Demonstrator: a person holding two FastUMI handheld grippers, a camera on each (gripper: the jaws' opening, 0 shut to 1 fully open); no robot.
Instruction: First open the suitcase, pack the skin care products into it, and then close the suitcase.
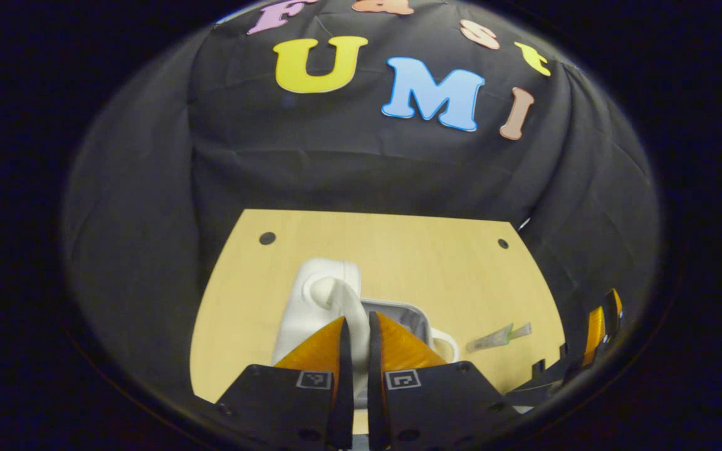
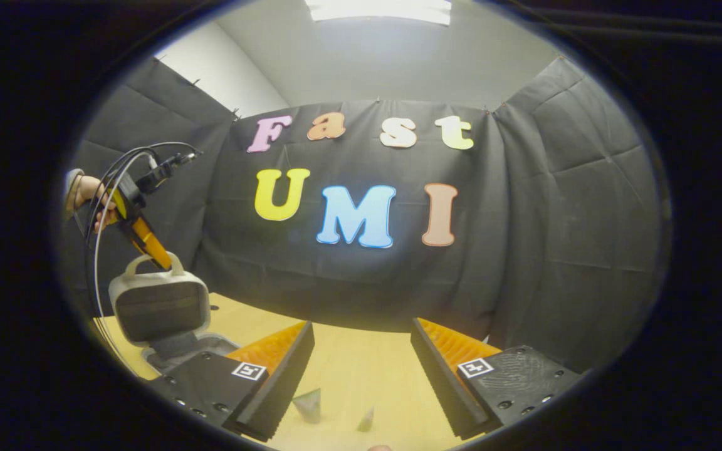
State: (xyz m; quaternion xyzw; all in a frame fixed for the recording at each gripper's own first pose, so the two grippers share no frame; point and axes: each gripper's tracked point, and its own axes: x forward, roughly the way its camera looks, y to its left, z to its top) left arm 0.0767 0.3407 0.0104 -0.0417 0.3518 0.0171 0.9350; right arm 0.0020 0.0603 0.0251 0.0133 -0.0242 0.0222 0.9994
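Observation:
A small white suitcase [image 2: 159,300] stands open at the left of the wooden table, its lid upright and its grey lining facing the right gripper view. My left gripper [image 2: 151,250] is shut on the lid's white handle [image 1: 336,294], which runs in between its fingers [image 1: 356,341]. The grey lower shell [image 1: 408,313] lies just behind those fingers. A pale green tube [image 1: 499,338] lies on the table to the right of the case. My right gripper [image 2: 361,376] hangs open over the table, above two small tubes [image 2: 308,404] and holding nothing.
The light wooden table [image 1: 398,250] has two dark holes near its far corners. Black cloth walls close it in at the back and sides. A hand [image 2: 88,194] with cables holds the left gripper. The right gripper [image 1: 599,332] shows at the table's right edge.

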